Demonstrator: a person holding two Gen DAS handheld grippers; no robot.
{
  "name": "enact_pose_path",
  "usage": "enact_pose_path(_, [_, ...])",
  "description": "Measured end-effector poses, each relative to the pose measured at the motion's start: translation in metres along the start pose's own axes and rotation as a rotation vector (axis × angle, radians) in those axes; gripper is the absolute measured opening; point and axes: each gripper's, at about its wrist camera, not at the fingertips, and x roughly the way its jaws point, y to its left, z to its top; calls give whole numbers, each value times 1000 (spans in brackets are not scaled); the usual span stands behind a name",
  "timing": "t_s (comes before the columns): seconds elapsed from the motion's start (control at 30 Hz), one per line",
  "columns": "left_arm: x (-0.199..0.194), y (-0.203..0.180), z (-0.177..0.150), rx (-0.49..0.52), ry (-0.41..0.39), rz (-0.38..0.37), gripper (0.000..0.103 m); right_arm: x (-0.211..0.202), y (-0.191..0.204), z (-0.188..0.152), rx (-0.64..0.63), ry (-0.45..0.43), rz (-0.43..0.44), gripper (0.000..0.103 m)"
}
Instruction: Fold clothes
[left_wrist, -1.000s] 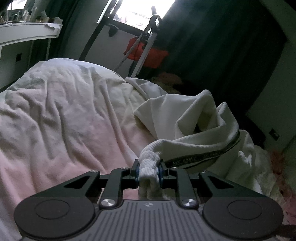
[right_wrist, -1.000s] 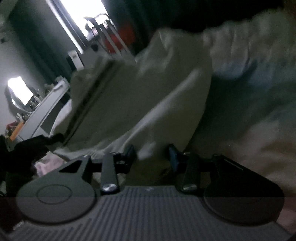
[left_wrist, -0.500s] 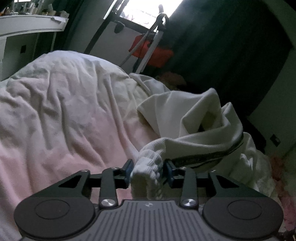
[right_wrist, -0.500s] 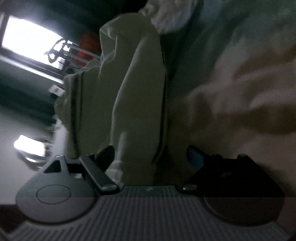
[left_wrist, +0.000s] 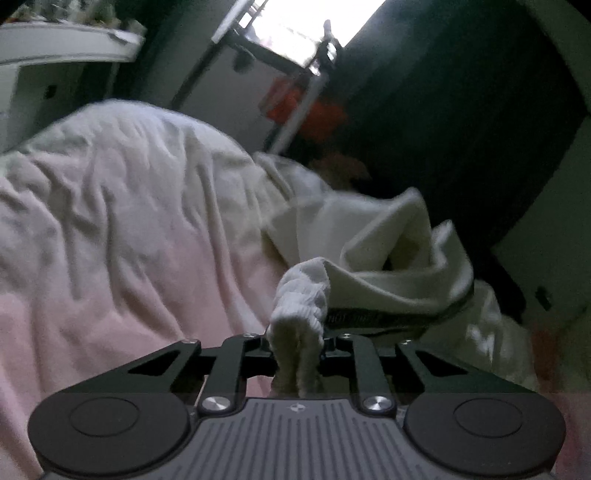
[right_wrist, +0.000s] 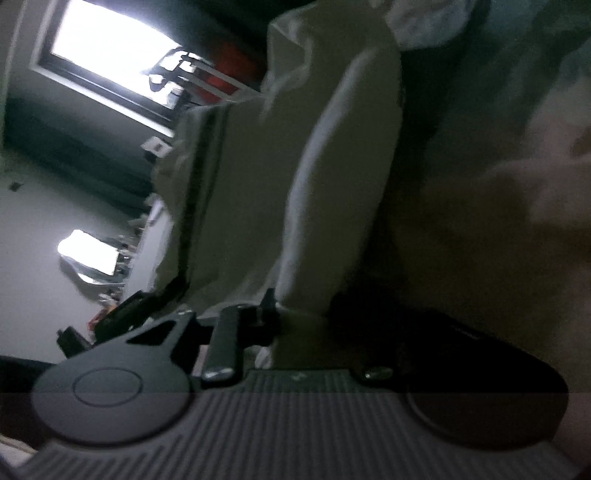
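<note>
A cream garment (left_wrist: 373, 236) with a dark printed band lies bunched on the bed. Its white ribbed cuff (left_wrist: 299, 314) sits between the fingers of my left gripper (left_wrist: 297, 341), which is shut on it low over the bedspread. In the right wrist view the same garment (right_wrist: 280, 177) hangs as a long fold. My right gripper (right_wrist: 301, 314) has the fold's lower end between its jaws; the right finger is lost in shadow, so its state is unclear.
A pink-white rumpled bedspread (left_wrist: 110, 229) covers the bed. A white shelf (left_wrist: 62, 48) stands at far left. A metal rack with a red item (left_wrist: 306, 110) and a bright window (right_wrist: 107, 55) are behind. Dark curtains (left_wrist: 461, 110) hang at right.
My left gripper opened around the cuff, then closed on it again and moved slightly. My right gripper rolled sideways and came in around the garment's fold.
</note>
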Motion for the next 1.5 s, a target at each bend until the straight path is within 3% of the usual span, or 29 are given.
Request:
enact_pose_path(0.13, [-23,-2,35,-43,-61,30,17,1,43,-22,-46,6,86,28])
enact_pose_path(0.27, [-39,13,92,-22,-117,116,16,25,97,-56,-113,55,174,27])
enact_pose_path(0.5, [-57,60,206,99,-190,348,16,140,200,-118,-135,180,337,27])
enact_pose_path(0.67, [-26,110,259,144,-164,546,16,220,235,-141,-130,260,397,27])
enact_pose_path(0.77, [7,147,264,135,-97,624,17,258,244,-151,-172,323,357,27])
enact_pose_path(0.83, [28,172,257,94,-31,627,17,272,247,-157,-224,355,312,28])
enact_pose_path(0.97, [43,189,238,91,-11,613,25,280,253,-155,-288,392,297,31])
enact_pose_path(1.03, [39,184,234,112,-10,609,30,277,265,-149,-323,395,302,32])
enact_pose_path(1.1, [31,176,234,126,-17,615,49,266,273,-148,-366,398,303,34])
enact_pose_path(1.17, [13,163,232,136,-38,605,61,250,280,-147,-407,394,299,40])
enact_pose_path(1.2, [2,155,230,152,-64,602,63,240,282,-147,-420,383,300,45])
enact_pose_path(1.27, [-21,133,221,226,-127,607,69,217,287,-145,-449,357,303,71])
enact_pose_path(1.33, [-43,109,209,302,-184,594,78,191,288,-135,-501,302,313,82])
enact_pose_path(1.5, [-87,53,170,359,-239,522,81,125,289,-109,-645,150,279,82])
